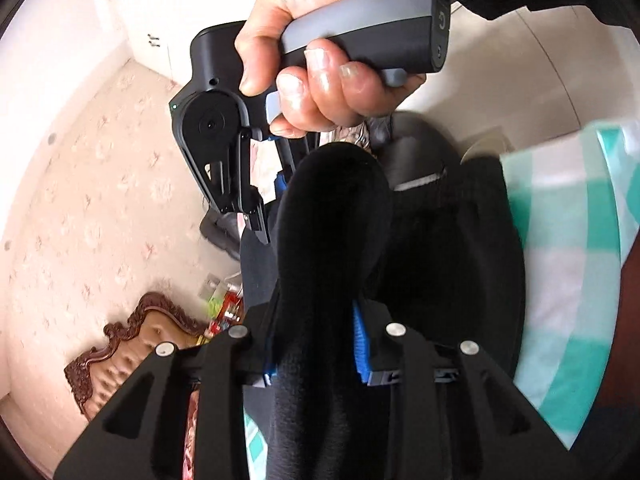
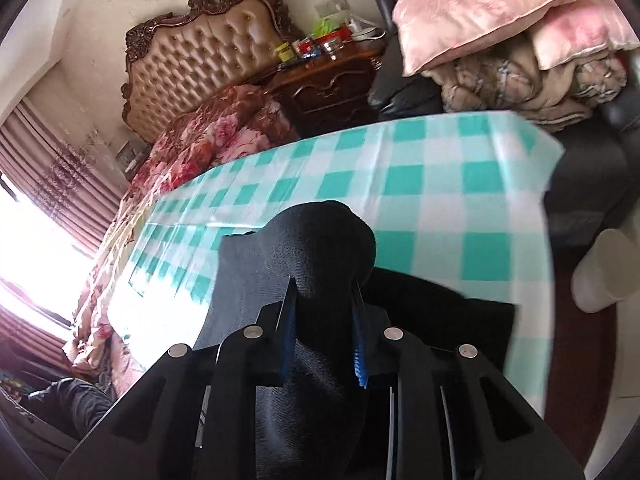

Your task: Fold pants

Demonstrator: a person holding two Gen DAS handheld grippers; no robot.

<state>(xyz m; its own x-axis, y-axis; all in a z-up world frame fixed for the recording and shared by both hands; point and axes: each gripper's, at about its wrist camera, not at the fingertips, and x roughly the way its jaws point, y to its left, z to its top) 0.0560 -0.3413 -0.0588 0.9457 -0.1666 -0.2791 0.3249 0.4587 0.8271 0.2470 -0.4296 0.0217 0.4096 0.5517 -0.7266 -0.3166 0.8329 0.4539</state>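
The black pants [image 1: 336, 216] bunch up between my left gripper's [image 1: 316, 344] blue-padded fingers, which are shut on a thick fold of the cloth. The rest of the pants hangs down over the green-and-white checked tablecloth [image 1: 560, 240]. In the right wrist view my right gripper [image 2: 324, 320] is shut on another fold of the pants [image 2: 316, 240], lifted above the checked tablecloth [image 2: 440, 176]. More black cloth lies on the table behind it. The right gripper's body, held by a hand, shows in the left wrist view [image 1: 224, 152], close beside the left gripper.
A bed with a tufted headboard [image 2: 200, 56] and a floral quilt [image 2: 192, 140] stands left of the table. A dark nightstand [image 2: 332, 88] with small items, a dark sofa with pink pillows [image 2: 500, 12] and blankets lie behind. A white bin [image 2: 604, 272] stands at the right.
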